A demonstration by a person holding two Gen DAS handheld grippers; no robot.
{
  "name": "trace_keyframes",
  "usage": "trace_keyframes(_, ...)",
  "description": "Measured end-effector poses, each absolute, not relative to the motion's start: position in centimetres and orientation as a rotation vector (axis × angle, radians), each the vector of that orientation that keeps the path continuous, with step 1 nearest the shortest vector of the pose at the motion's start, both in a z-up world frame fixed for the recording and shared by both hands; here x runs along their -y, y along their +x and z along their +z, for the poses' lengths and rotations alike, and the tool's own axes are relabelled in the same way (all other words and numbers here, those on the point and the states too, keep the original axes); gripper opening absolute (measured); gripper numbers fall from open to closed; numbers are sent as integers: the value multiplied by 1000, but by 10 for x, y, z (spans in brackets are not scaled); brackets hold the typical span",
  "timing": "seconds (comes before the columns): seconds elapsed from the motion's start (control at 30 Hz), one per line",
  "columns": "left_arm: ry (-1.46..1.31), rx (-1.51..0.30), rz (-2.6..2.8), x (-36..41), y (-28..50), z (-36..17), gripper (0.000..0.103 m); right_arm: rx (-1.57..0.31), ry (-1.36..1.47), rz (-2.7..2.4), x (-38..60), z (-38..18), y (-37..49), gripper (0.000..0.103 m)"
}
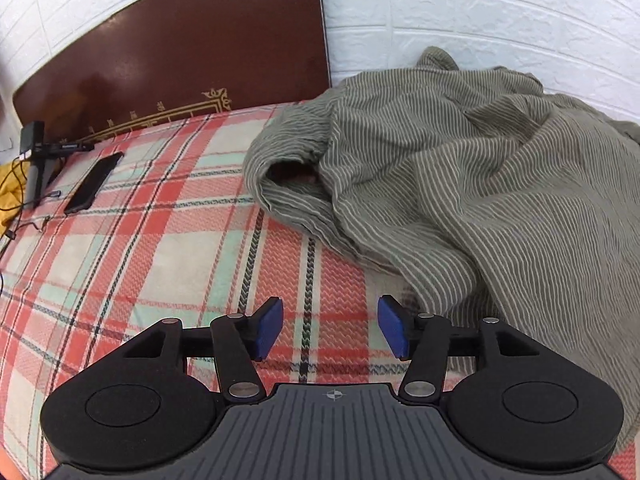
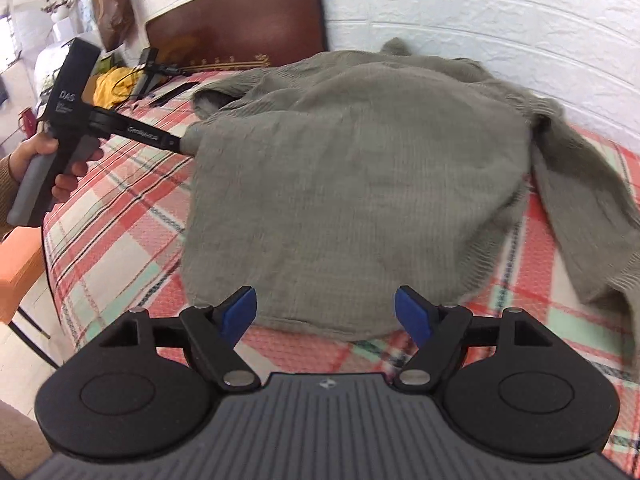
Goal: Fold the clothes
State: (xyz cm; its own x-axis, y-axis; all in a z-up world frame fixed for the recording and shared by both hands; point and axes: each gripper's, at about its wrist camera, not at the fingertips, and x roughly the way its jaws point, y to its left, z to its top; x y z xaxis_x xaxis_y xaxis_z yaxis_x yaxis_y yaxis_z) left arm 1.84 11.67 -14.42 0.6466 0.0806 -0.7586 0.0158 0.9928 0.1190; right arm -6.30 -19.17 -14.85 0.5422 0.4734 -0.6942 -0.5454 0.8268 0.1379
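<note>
Two grippers work a grey-green striped garment (image 2: pixel 360 184) spread on a plaid bedspread (image 1: pixel 132 240): the left gripper (image 1: pixel 327 327) stands released, only bedspread between its pads, cloth just right of its right pad. The right gripper (image 2: pixel 325 312) gapes empty, hem just ahead. Judged best: each pinches one hem corner, folding evenly.

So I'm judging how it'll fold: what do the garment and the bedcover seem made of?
Garment: thin, soft woven cloth, probably cotton, matte olive with fine pale stripes; it drapes in loose wrinkles. Bedcover: thicker woven plaid, matte, with a raised zigzag weave.
</note>
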Motion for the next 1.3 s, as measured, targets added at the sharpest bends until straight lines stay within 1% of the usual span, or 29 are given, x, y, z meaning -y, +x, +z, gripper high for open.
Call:
trace_keyframes(0.13,97,-869,63,-125,17,-143,68,-769,-97,691,155,-147,-63,80)
trace_keyframes(0.27,97,-868,94,-134,14,-143,72,-760,-137,746,111,-152,-60,80)
trace_keyframes(0.37,83,-882,101,-142,12,-145,72,-739,-232,738,83,-162,-59,84)
trace_keyframes(0.43,76,-884,106,-147,11,-146,72,-721,-317,710,67,-171,-59,80)
trace_keyframes(0.47,74,-885,108,-150,10,-146,72,-727,-348,692,64,-174,-56,66)
trace_keyframes(0.5,72,-885,109,-152,10,-147,72,-744,-369,670,64,-176,-51,33)
trace_keyframes(0.57,70,-884,110,-154,11,-148,73,-761,-306,648,78,-168,-42,5)
trace_keyframes(0.63,67,-884,108,-155,14,-150,73,-716,-229,578,99,-149,-35,5)
trace_keyframes(0.77,59,-885,89,-147,24,-153,74,-560,-98,433,152,-99,-28,5)
trace_keyframes(0.9,54,-881,52,-128,39,-156,76,-444,-42,328,189,-63,-26,5)
trace_keyframes(1.07,3,-876,1,-104,53,-158,83,-442,20,326,213,-53,-20,5)
trace_keyframes(1.3,-62,-912,-57,-82,61,-163,83,-439,5,315,222,-55,-13,5)
